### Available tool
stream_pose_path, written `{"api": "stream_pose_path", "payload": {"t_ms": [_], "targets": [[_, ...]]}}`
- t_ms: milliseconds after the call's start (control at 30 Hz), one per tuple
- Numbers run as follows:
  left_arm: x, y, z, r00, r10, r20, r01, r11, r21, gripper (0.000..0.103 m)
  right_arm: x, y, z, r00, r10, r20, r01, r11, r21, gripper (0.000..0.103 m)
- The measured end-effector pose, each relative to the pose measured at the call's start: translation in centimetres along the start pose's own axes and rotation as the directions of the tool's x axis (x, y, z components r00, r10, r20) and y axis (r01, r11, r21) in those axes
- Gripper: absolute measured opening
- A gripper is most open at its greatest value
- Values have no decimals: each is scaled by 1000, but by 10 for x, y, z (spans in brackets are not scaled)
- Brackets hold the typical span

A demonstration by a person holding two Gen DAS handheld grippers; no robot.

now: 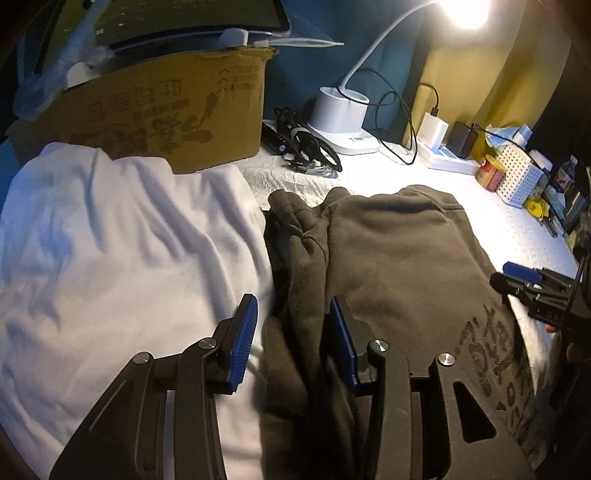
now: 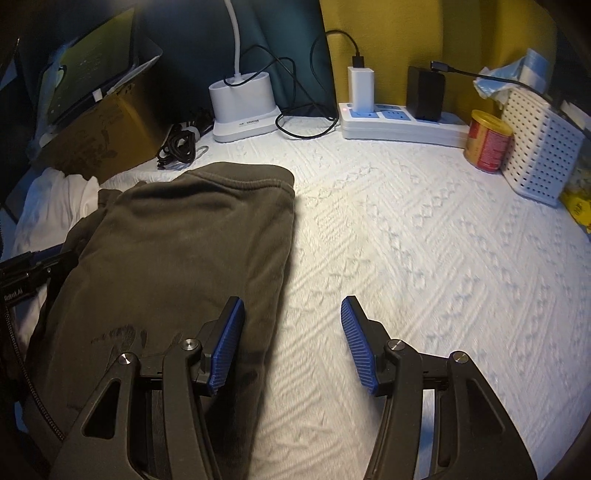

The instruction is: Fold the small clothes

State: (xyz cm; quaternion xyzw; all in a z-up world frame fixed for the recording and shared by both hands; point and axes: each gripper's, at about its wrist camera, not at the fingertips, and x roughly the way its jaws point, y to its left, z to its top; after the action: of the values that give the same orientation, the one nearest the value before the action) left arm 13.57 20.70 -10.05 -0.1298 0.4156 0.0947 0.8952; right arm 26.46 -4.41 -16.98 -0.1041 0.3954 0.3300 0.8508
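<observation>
So here's the setup: a dark olive garment, looks like sweatpants or a sweatshirt folded lengthwise, lies on a white textured cover over the surface. In the left wrist view it fills the lower middle and right of the frame, with some dark printed lettering on the lower right part. Right beside it on the left, touching it, is a crumpled white garment that takes up most of the left half.

The left gripper hangs over the left edge of the olive piece. Its jaws are partly open, blue pads apart, with the olive fabric seen between them, but it's not clamped on anything as far as I can see. The right gripper has its jaws noticeably wider, empty; its left pad sits over the right edge of the olive garment and its right pad over bare white cover. You can also spot the right gripper at the right edge of the left wrist view.

Back of the surface is cluttered: a cardboard box in the upper left with a tablet on top, a bundle of black cables, a white desk lamp switched on, a power strip with chargers plugged in, a red and yellow can and a white perforated basket in the upper right.
</observation>
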Motion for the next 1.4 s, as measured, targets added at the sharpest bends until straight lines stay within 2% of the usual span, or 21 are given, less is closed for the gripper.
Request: {"api": "stream_pose_path", "payload": {"t_ms": [300,467,500,567,667,767,1033,1200,1300,1400], "targets": [[-29,-17,-19,998,-49,41,48,998,33,40,-16,3,-27,1000,17,-2,-17,1000,-11,57],[-29,-21,-32,999,-49,14,49,998,32,41,-23,9,-43,1000,11,-5,-11,1000,-16,57],[-28,-21,-35,999,-47,11,47,998,30,42,-25,9,-46,1000,9,-2,-9,1000,-16,57],[-30,-20,-40,998,-63,13,63,998,20,55,-27,10,-51,1000,4,0,-4,1000,-18,57],[-33,-21,-47,999,-53,14,52,998,19,60,-32,11,-57,1000,0,0,0,1000,-17,57],[-31,-20,-53,1000,3,15,-4,999,46,60,-36,12,-64,1000,-7,5,7,1000,-23,57],[-40,-20,-61,999,25,26,-26,999,39,60,-48,15,-79,1000,-15,11,16,999,-29,57],[-53,-23,-71,999,0,50,-1,1000,28,60,-56,14,-90,1000,-14,21,15,1000,-21,57],[-67,-30,-78,996,-23,89,18,999,48,60,-62,15,-96,1000,-11,28,11,1000,-14,57],[-71,-35,-84,996,-22,89,17,998,64,60,-67,18,-102,999,-7,33,8,1000,-21,57]]}}
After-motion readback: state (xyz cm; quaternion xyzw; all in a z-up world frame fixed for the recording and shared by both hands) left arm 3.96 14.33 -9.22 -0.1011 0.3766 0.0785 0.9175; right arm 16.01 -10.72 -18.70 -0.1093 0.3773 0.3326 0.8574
